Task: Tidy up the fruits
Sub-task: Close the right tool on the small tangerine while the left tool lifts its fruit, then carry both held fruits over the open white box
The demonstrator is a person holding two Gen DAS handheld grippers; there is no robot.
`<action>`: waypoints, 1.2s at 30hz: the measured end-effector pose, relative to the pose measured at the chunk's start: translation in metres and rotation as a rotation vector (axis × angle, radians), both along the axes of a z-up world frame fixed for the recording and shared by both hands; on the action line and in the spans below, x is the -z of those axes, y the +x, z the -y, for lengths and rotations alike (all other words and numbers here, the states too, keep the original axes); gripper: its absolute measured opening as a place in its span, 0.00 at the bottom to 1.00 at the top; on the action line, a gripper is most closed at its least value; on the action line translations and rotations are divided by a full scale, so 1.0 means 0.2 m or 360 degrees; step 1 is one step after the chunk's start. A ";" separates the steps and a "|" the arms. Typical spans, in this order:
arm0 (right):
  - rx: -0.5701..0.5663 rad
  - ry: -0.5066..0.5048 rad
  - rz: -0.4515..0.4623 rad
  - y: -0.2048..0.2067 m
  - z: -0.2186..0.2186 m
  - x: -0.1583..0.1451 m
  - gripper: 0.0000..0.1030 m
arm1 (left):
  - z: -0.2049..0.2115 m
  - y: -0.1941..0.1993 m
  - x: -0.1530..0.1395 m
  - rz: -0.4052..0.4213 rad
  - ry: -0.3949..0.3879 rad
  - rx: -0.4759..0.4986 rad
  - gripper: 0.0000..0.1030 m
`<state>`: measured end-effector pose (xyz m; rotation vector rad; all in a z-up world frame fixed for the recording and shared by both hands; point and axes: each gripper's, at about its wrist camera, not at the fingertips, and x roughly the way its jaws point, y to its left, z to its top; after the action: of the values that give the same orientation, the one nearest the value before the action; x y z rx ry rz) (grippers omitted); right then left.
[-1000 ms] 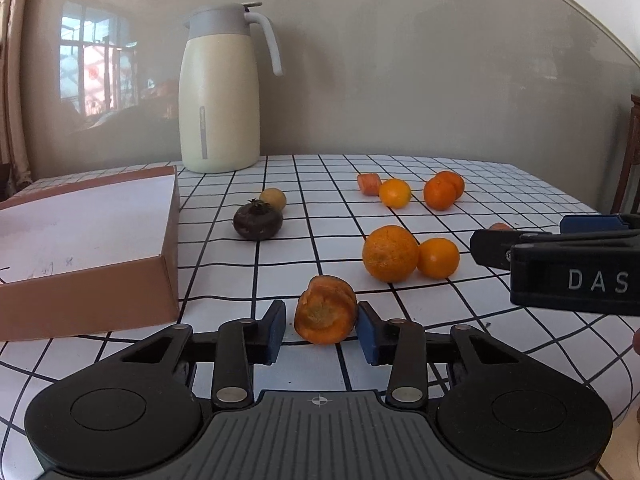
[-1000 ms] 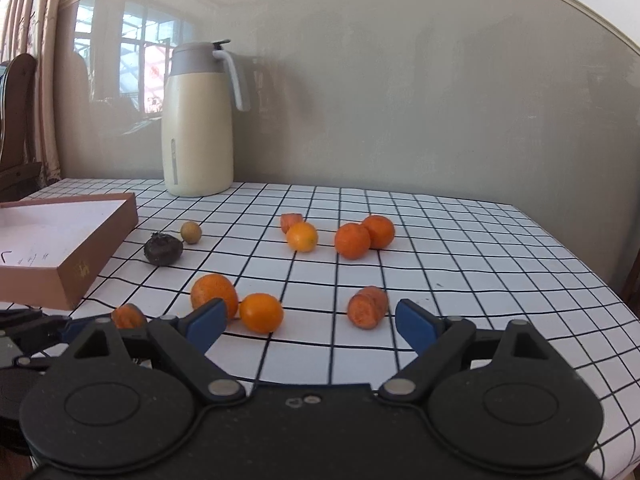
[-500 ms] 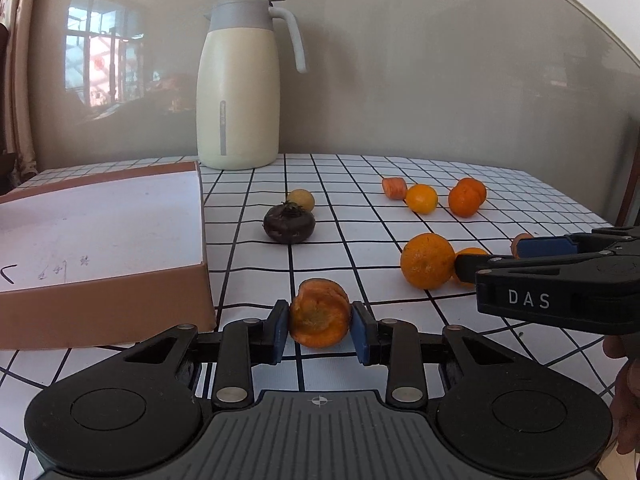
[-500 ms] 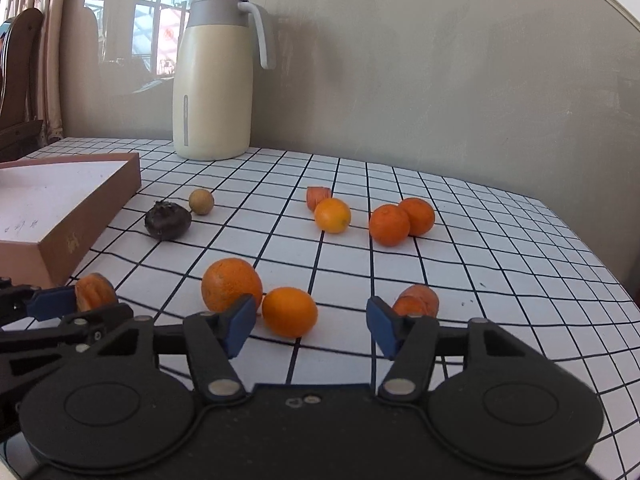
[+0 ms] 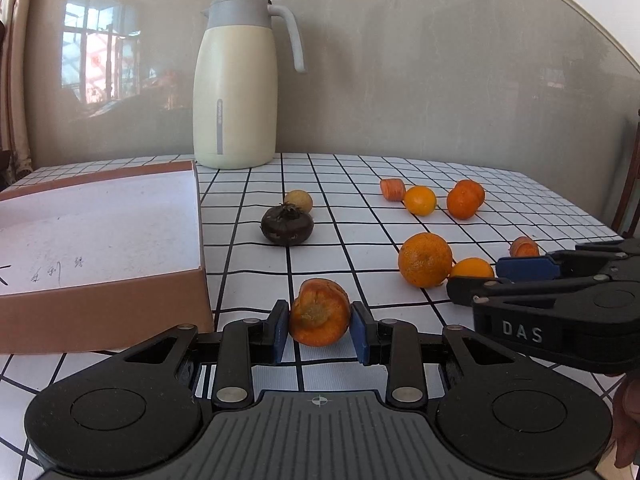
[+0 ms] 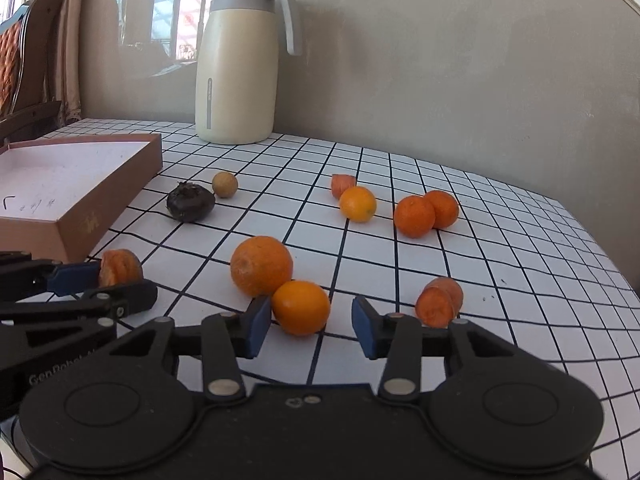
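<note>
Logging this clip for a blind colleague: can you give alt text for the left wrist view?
The left gripper grips a carrot chunk beside a shallow cardboard box. On the checked tablecloth beyond lie oranges, a dark fruit and a cream jug.
</note>
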<state>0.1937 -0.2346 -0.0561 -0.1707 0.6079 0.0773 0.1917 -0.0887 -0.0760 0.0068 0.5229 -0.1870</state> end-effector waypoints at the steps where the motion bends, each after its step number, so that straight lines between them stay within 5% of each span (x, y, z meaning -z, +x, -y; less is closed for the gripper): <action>1: -0.0002 0.0015 -0.0027 0.02 0.00 0.01 0.32 | 0.00 0.00 0.00 0.0000 0.0001 0.0000 0.32; 3: -0.0001 0.0067 -0.0039 0.03 0.01 0.00 0.22 | 0.00 0.00 0.00 0.0000 0.0004 0.0001 0.32; 21: 0.0051 0.0059 0.0095 -0.09 0.06 -0.05 0.22 | 0.04 -0.08 -0.04 0.0081 0.0017 0.0069 0.32; 36: -0.0097 0.0117 0.0306 -0.20 -0.14 -0.25 0.22 | -0.23 -0.28 -0.29 0.0268 0.0039 -0.0029 0.31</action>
<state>0.1533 -0.2064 -0.0058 -0.1233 0.4072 0.1401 0.1357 -0.0434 -0.0175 0.0416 0.3572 -0.1605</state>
